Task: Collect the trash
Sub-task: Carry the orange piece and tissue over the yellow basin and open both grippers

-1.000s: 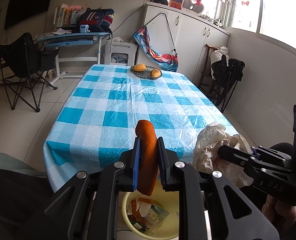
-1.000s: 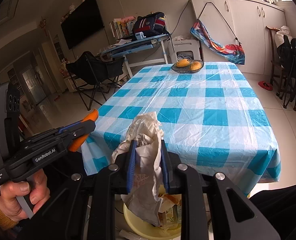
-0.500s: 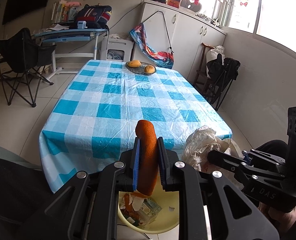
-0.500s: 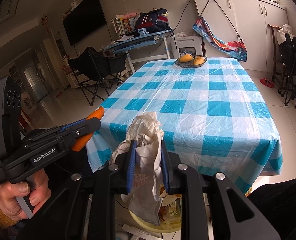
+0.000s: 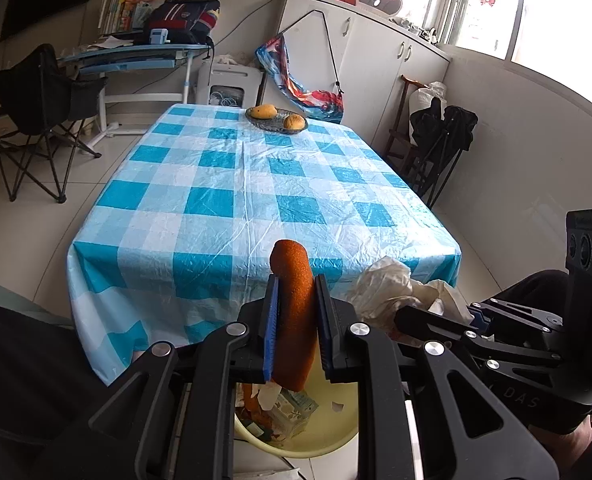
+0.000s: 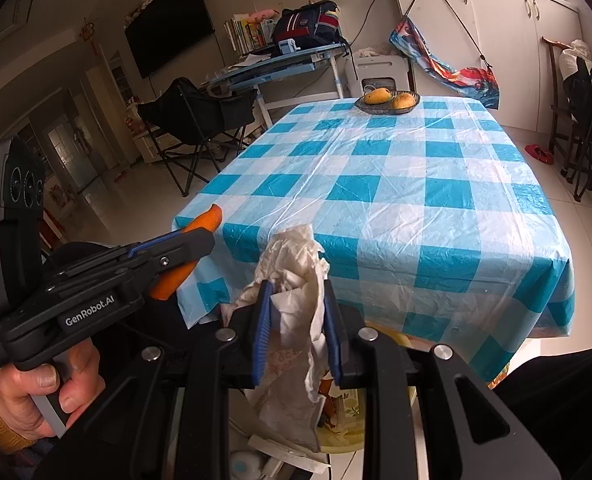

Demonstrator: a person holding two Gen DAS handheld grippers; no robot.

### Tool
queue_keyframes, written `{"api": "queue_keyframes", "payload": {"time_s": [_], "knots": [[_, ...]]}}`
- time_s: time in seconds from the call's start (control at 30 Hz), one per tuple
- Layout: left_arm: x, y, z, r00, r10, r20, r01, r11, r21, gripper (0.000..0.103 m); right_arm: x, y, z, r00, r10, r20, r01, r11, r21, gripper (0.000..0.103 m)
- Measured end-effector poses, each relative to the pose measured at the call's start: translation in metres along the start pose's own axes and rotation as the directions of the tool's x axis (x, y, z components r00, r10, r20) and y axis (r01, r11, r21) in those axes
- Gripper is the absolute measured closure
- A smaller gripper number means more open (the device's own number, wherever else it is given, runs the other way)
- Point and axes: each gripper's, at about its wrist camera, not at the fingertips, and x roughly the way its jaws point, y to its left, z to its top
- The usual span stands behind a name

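**Peel and crumpled paper held over the basin**

The left gripper (image 5: 296, 328) is clenched on a strip of orange peel (image 5: 292, 312), rough and pebbled on its skin, rounded at the top and curling lengthwise. The blue ribbed pads press it from both sides, and its lower end hangs over the basin (image 5: 328, 436). In the right wrist view the same peel (image 6: 206, 220) pokes out past the dark plastic fingers, and a hand (image 6: 36, 396) grips the handle beneath.

The right gripper (image 6: 298, 332) has a wad of crumpled white paper (image 6: 296, 264) between its pads; the jaws are opening, yet the paper still sits wedged between them. It is thin, creased and limp, with a faint red print on the part hanging down. Its bottom edge dangles over the basin (image 6: 344, 440).

The basin is pale yellow, round and smooth, standing on the floor just off the near edge of the table (image 5: 232, 184). The gripper bodies cover most of it; inside, torn wrappers and orange scraps show, too jumbled to name.

The table wears a glossy, wrinkled plastic cloth in blue and white checks. At its far edge a dark shallow bowl (image 5: 276, 122) holds two yellow-orange fruits (image 5: 262, 111).
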Motion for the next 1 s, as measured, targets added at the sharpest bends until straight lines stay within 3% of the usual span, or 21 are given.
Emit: {"api": "queue_keyframes", "payload": {"time_s": [0.6,0.67,0.83,1.0], "knots": [[0.003,-0.001,-0.003,1.0,0.0,-0.007,0.0,1.0,0.007,0.087,0.006,0.003,-0.003,0.999,-0.006,-0.034,0.006,1.0,-0.014,0.077],[0.005,-0.001,-0.004,1.0,0.0,-0.014,0.001,1.0,0.008,0.087,0.009,0.003,-0.004,0.999,-0.014,-0.043,0.013,1.0,-0.014,0.07],[0.009,-0.001,-0.006,1.0,0.01,-0.019,-0.01,1.0,0.012,0.072,0.011,0.001,-0.006,0.998,-0.021,-0.051,0.021,1.0,-0.008,0.063],[0.009,0.0,-0.006,1.0,0.017,-0.013,-0.017,1.0,0.011,0.067,0.01,-0.001,-0.006,0.998,-0.026,-0.049,0.026,1.0,0.0,0.059]]}}
